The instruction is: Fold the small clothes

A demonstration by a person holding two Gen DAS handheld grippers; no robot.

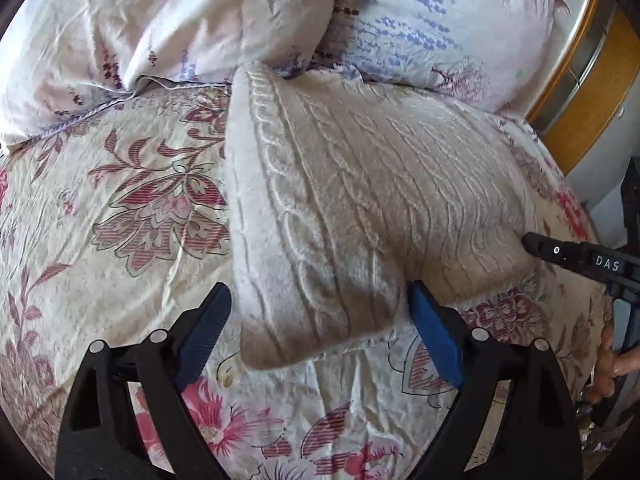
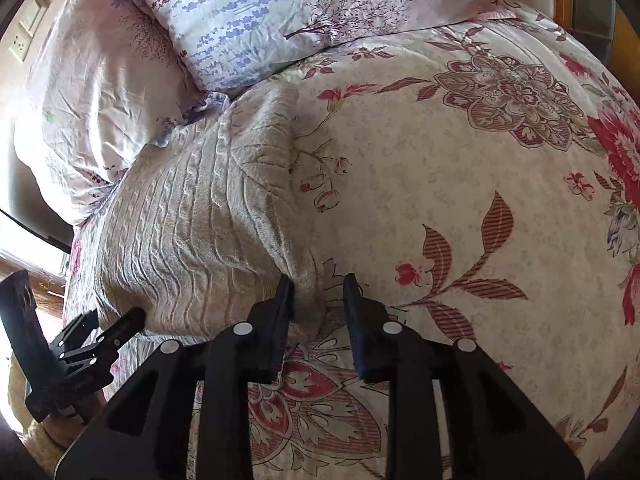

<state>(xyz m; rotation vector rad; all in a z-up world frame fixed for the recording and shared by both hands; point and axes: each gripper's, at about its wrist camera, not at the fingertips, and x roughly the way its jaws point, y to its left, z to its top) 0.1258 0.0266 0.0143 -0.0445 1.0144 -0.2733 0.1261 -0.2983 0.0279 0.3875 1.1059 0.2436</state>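
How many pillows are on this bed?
2: a pale pink pillow at the head of the bed, and a lavender-print pillow beside it, behind the folded knit garment. Others may be hidden.

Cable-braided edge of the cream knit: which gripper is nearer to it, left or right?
Left. The left gripper straddles the near corner of the cream knit, where the cable-braided edge ends. The right gripper sits at the corner on the opposite side.

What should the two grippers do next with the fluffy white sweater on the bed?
Probably close the left hand-held gripper on the near edge of the sweater. Its jaws stand wide with that edge between them, not pinched. The right hand-held gripper sits at the other corner, its jaws apart too, so both still need a hold before folding.
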